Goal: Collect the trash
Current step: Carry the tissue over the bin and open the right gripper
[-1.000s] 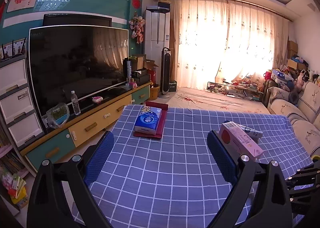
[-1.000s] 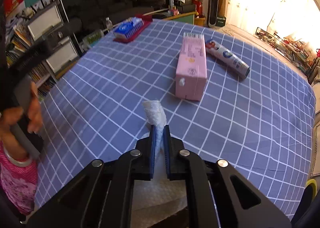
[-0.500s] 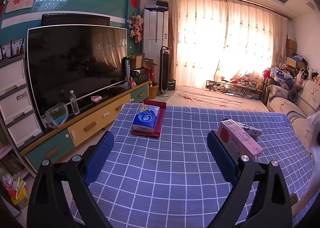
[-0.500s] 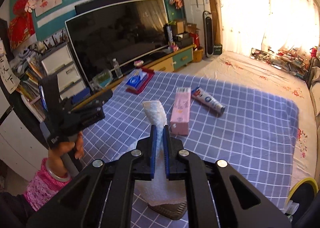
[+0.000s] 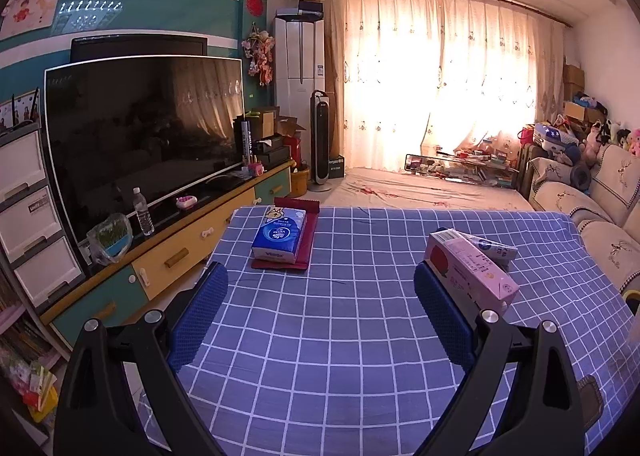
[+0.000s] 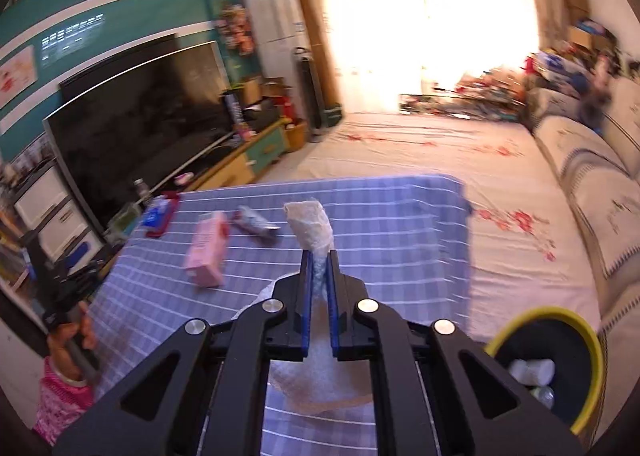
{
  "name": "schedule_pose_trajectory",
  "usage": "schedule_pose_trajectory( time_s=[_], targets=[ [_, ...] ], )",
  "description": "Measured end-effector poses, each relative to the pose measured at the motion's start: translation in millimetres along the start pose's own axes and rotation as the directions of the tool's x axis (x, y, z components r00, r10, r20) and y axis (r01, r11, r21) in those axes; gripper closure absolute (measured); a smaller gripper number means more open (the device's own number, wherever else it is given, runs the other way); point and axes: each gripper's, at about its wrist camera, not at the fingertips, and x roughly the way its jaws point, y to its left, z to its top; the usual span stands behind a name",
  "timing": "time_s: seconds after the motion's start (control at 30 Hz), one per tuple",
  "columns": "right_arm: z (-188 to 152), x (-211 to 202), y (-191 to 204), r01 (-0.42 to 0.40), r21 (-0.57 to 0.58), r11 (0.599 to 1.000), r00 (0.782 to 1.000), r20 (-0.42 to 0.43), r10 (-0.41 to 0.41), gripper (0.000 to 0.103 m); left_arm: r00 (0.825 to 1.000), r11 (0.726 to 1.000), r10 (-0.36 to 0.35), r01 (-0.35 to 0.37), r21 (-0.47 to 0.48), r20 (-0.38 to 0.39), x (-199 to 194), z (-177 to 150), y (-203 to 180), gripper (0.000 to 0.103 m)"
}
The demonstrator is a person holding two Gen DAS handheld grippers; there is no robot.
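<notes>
My right gripper (image 6: pixel 319 258) is shut on a white crumpled paper towel (image 6: pixel 311 225), held above the blue checked table (image 6: pixel 400 215); the towel hangs down below the jaws. A yellow-rimmed black trash bin (image 6: pixel 560 356) with white scraps inside stands at the lower right of the right wrist view. A pink carton (image 5: pixel 468 270) and a tube (image 5: pixel 490 248) lie on the table (image 5: pixel 320 336) just right of my left gripper (image 5: pixel 320 312), which is open and empty above the near part of the table.
A blue tissue pack (image 5: pixel 280 234) lies on a red tray at the table's far left. A TV (image 5: pixel 140 127) on a low cabinet stands to the left. A sofa (image 5: pixel 592 207) lines the right side.
My right gripper has lifted and swung right with the paper towel; the trash bin has come into its view. The left gripper has stayed almost still.
</notes>
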Motion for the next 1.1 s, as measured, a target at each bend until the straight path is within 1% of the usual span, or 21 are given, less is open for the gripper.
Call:
schedule_pose_trajectory(
  time_s=[0.1,0.17,0.33,0.4,0.5,0.63,0.67,0.7,0.77,0.83,0.87,0.93,0.97,1.0,1.1],
  targets=[
    [-9,-5,-45,0.096,0.069,0.993,0.995,-0.010,-0.096,0.096,1.000,1.000,-0.005,0.005,0.015,-0.004,1,-1,-4,0.010],
    [-17,-10,-78,0.161,0.119,0.980,0.987,-0.020,-0.160,0.096,1.000,1.000,-0.007,0.007,0.027,-0.008,2,-2,-7,0.010],
    [-34,-19,-151,0.301,0.221,0.928,0.953,-0.051,-0.297,0.096,1.000,0.999,-0.010,0.011,0.048,-0.015,5,-4,-13,0.010],
    [-43,-19,-176,0.353,0.249,0.902,0.935,-0.077,-0.345,0.096,1.000,0.999,-0.011,0.012,0.052,-0.016,5,-4,-12,0.010],
    [-57,-14,-206,0.409,0.275,0.870,0.912,-0.120,-0.391,0.096,1.000,0.998,-0.010,0.011,0.056,-0.018,6,-5,-13,0.010],
    [-75,-3,-232,0.454,0.292,0.842,0.891,-0.178,-0.419,0.093,1.000,0.998,-0.013,0.014,0.054,-0.022,7,-5,-14,0.010],
    [-78,0,-231,0.462,0.293,0.837,0.886,-0.186,-0.424,0.091,1.000,0.998,-0.014,0.015,0.057,-0.022,7,-6,-14,0.010],
    [-82,1,-234,0.470,0.293,0.833,0.882,-0.192,-0.430,0.079,1.000,0.998,-0.014,0.015,0.059,-0.022,7,-6,-14,0.010],
    [-87,4,-236,0.497,0.287,0.819,0.867,-0.196,-0.458,0.064,1.000,0.998,-0.016,0.017,0.065,-0.025,7,-7,-15,0.010],
    [-86,4,-230,0.521,0.277,0.807,0.853,-0.192,-0.485,0.063,1.000,0.997,-0.015,0.017,0.072,-0.024,8,-7,-17,0.010],
    [-85,3,-229,0.521,0.280,0.806,0.853,-0.184,-0.488,0.062,1.000,0.997,-0.015,0.017,0.075,-0.025,8,-8,-18,0.010],
    [-79,-1,-219,0.504,0.293,0.812,0.863,-0.154,-0.481,0.059,0.999,0.996,-0.017,0.019,0.082,-0.028,9,-8,-20,0.010],
    [-76,-2,-213,0.495,0.296,0.817,0.868,-0.134,-0.477,0.054,0.999,0.996,-0.018,0.021,0.085,-0.028,9,-9,-21,0.010],
    [-71,-5,-204,0.479,0.298,0.826,0.876,-0.104,-0.471,0.050,0.999,0.996,-0.020,0.023,0.087,-0.028,8,-8,-21,0.010],
    [-52,-10,-168,0.397,0.311,0.864,0.907,0.008,-0.420,0.045,0.999,0.994,-0.026,0.029,0.101,-0.031,8,-9,-25,0.010]
  ],
)
